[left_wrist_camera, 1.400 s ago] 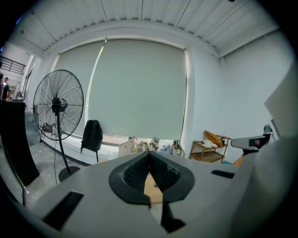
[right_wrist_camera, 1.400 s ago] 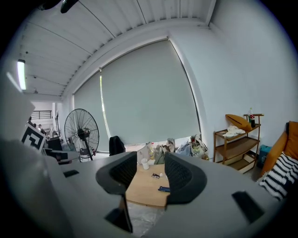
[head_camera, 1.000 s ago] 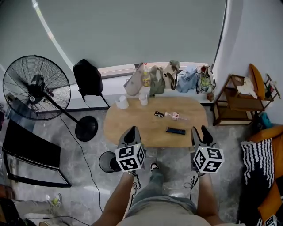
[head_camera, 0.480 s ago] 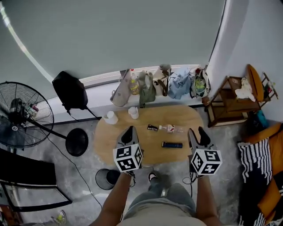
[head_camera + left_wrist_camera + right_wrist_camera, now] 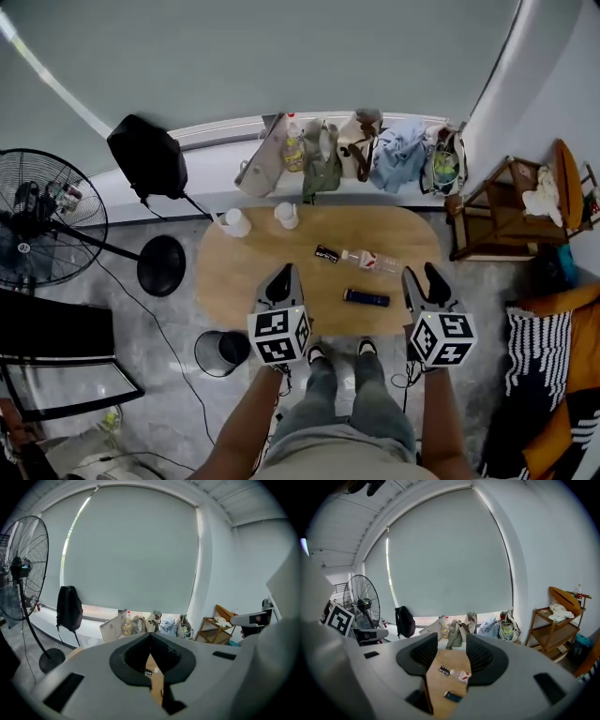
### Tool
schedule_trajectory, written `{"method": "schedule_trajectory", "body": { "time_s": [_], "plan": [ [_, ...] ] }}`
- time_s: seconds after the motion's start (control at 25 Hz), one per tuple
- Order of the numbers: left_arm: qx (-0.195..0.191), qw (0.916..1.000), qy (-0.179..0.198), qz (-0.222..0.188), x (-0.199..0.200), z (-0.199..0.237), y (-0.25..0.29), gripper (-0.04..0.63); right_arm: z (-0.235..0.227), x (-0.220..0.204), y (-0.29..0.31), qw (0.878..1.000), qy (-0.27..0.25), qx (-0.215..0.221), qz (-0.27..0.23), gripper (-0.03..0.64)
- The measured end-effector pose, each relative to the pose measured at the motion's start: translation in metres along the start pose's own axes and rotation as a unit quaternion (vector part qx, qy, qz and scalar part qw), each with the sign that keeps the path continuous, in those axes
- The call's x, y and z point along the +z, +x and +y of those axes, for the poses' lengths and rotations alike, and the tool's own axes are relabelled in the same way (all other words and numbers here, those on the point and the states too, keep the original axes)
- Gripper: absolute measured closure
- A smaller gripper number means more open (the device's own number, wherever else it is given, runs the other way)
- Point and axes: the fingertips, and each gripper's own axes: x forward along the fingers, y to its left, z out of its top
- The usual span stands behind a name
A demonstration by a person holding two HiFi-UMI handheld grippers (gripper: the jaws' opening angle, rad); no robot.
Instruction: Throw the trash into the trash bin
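Two cups, one bottle, two packets, one bin.

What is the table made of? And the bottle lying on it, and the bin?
The table looks like wood: pale tan, smooth, matte. The bottle seems clear plastic, since the table shows through it around a red-and-white label. The bin is dark, maybe plastic or metal; too small to tell.

No legible text, labels or numbers anywhere.
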Motion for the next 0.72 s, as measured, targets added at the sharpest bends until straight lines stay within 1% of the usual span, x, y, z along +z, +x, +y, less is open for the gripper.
{"method": "schedule_trajectory", "body": {
  "time_s": [0.12, 0.28, 0.48, 0.6, 0.72],
  "plan": [
    [0.023, 0.9994, -0.019, 0.017, -0.026, 0.008, 0.004, 0.586, -0.002, -0.016, 0.018, 0.999, -0.013, 0.024, 0.024, 0.419],
    [0.050, 0.9968, -0.041, 0.046, -0.076, 0.012, 0.012, 0.586, -0.006, -0.052, 0.039, 0.996, -0.032, 0.056, 0.060, 0.419],
    [0.080, 0.9915, -0.069, 0.075, -0.152, 0.019, 0.027, 0.586, -0.009, -0.120, 0.066, 0.988, -0.049, 0.099, 0.109, 0.419],
    [0.102, 0.9869, -0.087, 0.090, -0.197, 0.033, 0.043, 0.586, -0.011, -0.158, 0.087, 0.983, -0.052, 0.119, 0.129, 0.419],
    [0.121, 0.9811, -0.110, 0.104, -0.242, 0.040, 0.051, 0.586, -0.015, -0.198, 0.103, 0.976, -0.068, 0.135, 0.158, 0.419]
  ]
}}
